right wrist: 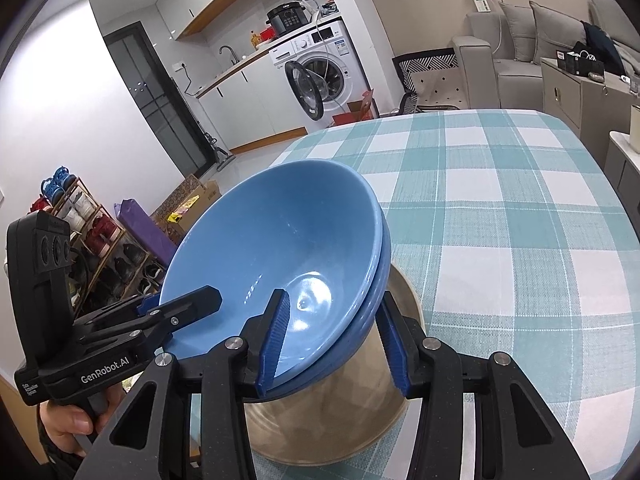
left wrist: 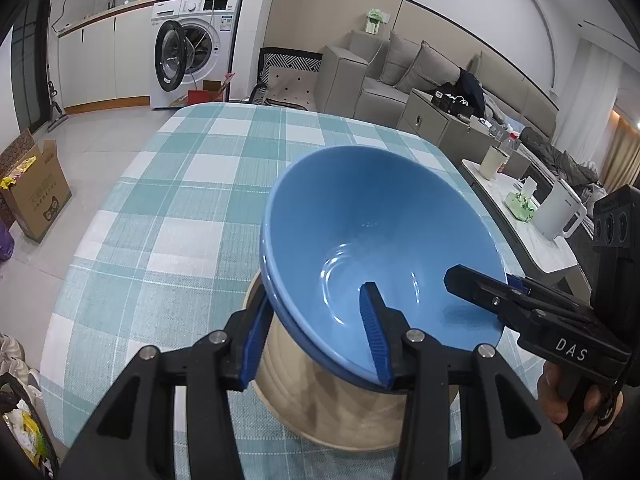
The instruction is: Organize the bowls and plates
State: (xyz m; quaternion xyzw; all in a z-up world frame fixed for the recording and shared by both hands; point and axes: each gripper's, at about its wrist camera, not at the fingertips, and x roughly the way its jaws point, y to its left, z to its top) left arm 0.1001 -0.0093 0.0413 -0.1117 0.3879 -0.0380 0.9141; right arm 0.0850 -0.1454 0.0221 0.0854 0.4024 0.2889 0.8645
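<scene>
Item: blue bowl (left wrist: 360, 220), glazed, deep, wide-mouthed. It appears to be two nested bowls, since a second blue rim (right wrist: 382, 276) shows just under the upper one in both views. The bowls sit tilted on top of a beige bowl (left wrist: 332, 400) with a glossy wall, which rests on the bench (left wrist: 168, 208), covered by a teal-and-white check cloth.

Handling, by judgement: rigid ceramic, fairly heavy for its size, breakable if dropped or knocked, and slippery on the glaze. The rim is the place to hold it, one pad inside and one outside, on opposite sides so that the stack lifts level and does not slide off its support.

Left hand-held gripper (left wrist: 316, 332): straddles the near rim, one blue pad inside the bowl, the other outside against the wall. It looks clamped on the blue bowl, though the outer contact is partly hidden.

Right hand-held gripper (right wrist: 334, 344): straddles the opposite rim in the same way, inner pad on the glaze, outer pad beside the lower rim, apparently clamped too.

Surroundings: washing machine (left wrist: 196, 44) with its door open, a grey sofa (left wrist: 420, 68), a cardboard box (left wrist: 36, 196) on the floor, a shoe rack (right wrist: 92, 240), and a white jug (left wrist: 560, 212) on a side table.
</scene>
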